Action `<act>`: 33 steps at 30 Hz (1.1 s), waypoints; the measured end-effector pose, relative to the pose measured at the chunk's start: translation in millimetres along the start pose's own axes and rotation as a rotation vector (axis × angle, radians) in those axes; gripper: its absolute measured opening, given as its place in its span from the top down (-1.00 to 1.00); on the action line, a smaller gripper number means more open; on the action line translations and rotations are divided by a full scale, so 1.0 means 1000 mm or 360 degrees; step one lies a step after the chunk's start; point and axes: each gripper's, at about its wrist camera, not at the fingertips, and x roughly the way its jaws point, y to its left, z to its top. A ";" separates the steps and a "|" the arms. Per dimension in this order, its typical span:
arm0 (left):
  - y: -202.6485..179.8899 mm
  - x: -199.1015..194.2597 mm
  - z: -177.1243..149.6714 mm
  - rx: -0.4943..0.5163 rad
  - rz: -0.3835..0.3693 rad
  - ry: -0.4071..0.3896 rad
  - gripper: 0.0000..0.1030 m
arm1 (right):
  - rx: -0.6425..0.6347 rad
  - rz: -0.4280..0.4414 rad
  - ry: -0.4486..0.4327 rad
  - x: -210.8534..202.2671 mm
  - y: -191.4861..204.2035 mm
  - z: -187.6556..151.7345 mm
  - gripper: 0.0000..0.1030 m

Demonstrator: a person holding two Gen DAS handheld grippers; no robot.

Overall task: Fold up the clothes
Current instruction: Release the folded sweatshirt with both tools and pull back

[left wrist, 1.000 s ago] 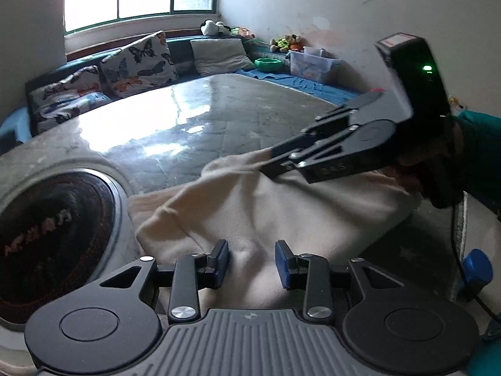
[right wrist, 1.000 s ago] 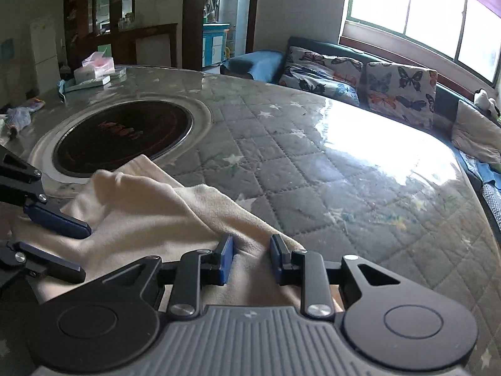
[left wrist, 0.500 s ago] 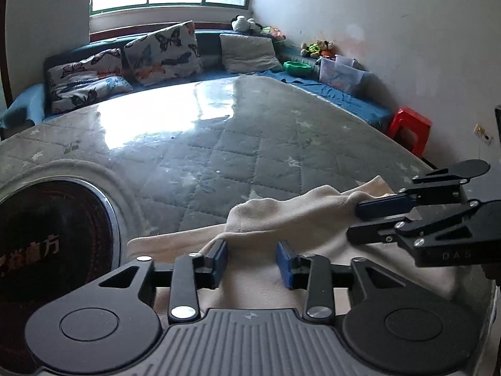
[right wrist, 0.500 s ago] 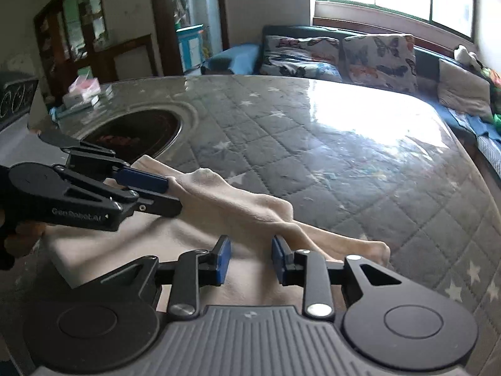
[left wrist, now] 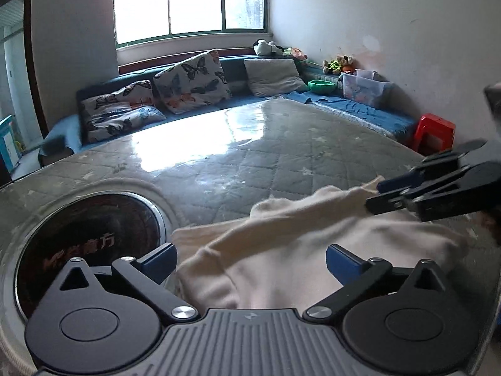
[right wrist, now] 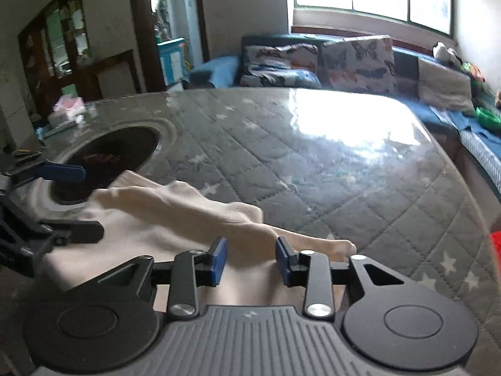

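**Soft cream garment half gathered on the quilted desk**

Nearest to me, the left hand-held gripper point(left wrist: 250, 261) has its blue pads spread wide, with a rumpled fold of the cream garment point(left wrist: 281, 250) lying between them but not pinched. The right hand-held gripper point(right wrist: 250, 258) is also parted, more narrowly, with cloth lying loose between its pads; from the other side its tips sit right at a raised ridge of fabric, though I cannot tell whether they touch it.

The garment looks like fleece or soft knit: light, limp, a little fuzzy, and quick to bunch. I judge it will drape and sag from wherever it is lifted, so the sensible hold is on an edge or a corner, one gripper at each end, rather than on the thick middle roll. It lies at the near edge of the desk point(right wrist: 313, 156), partly over the rim of a dark round inset point(left wrist: 87, 238).

The desk top is grey quilted cloth with stars under a glossy clear cover, likely slippery. Beyond it stand butterfly cushions point(left wrist: 191, 81) and a bright window.
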 end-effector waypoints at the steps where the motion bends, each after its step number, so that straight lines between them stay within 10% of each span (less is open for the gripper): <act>1: -0.002 -0.003 -0.002 0.0014 0.0003 -0.0004 -1.00 | -0.0035 0.0011 -0.0010 -0.009 0.004 -0.001 0.27; 15: -0.018 -0.004 -0.039 0.0139 0.0186 -0.0007 -1.00 | -0.0096 0.0011 0.0027 -0.039 0.031 -0.057 0.24; 33: 0.026 -0.021 -0.041 -0.0189 0.0281 0.0035 -1.00 | -0.0185 0.0149 0.0043 -0.026 0.061 -0.036 0.25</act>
